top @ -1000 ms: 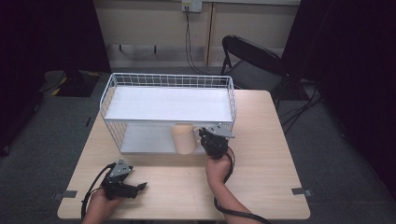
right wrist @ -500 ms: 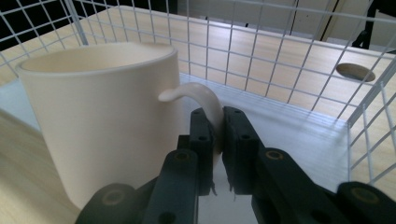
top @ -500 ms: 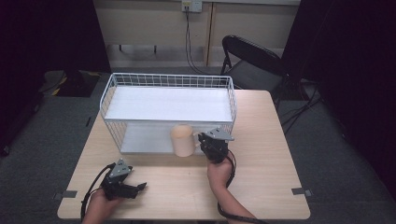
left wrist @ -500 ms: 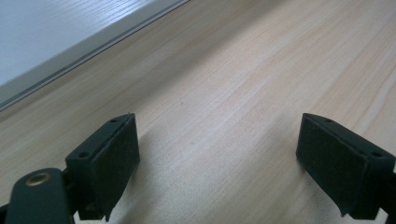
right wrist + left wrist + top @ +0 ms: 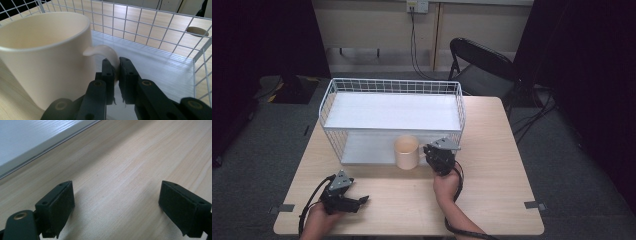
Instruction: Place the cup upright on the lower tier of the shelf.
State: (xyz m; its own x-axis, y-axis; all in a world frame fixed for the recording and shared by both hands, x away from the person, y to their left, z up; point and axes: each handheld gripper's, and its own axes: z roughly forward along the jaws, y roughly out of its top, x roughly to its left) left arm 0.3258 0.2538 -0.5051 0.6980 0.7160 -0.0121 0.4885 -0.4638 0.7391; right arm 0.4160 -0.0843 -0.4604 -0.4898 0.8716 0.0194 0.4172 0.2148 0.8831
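Two tongs are at work on the desk (image 5: 492,200), one busy and one waiting. Nearest the person, the left tongs (image 5: 357,201) lie low over the bare wood with their jaws spread wide and nothing between them, seemingly parked out of the way because the job in hand needs one grip. Farther in, the right tongs (image 5: 428,151) are pinched nearly shut on the handle (image 5: 110,56) of a cream mug (image 5: 407,152); the right gripper view shows the two black pads clamped flat on either side of the handle's loop, which looks a sensible hold, since the curved wall of the mug would be too wide and slippery to pinch. The mug stands upright at the front edge of the lower shelf (image 5: 362,150) of a white wire rack (image 5: 392,112), just under the upper shelf (image 5: 392,111), its mouth up. Keeping it level probably lets it pass beneath that upper board without catching. Beyond the rack a folding chair (image 5: 482,62) stands by the wall.
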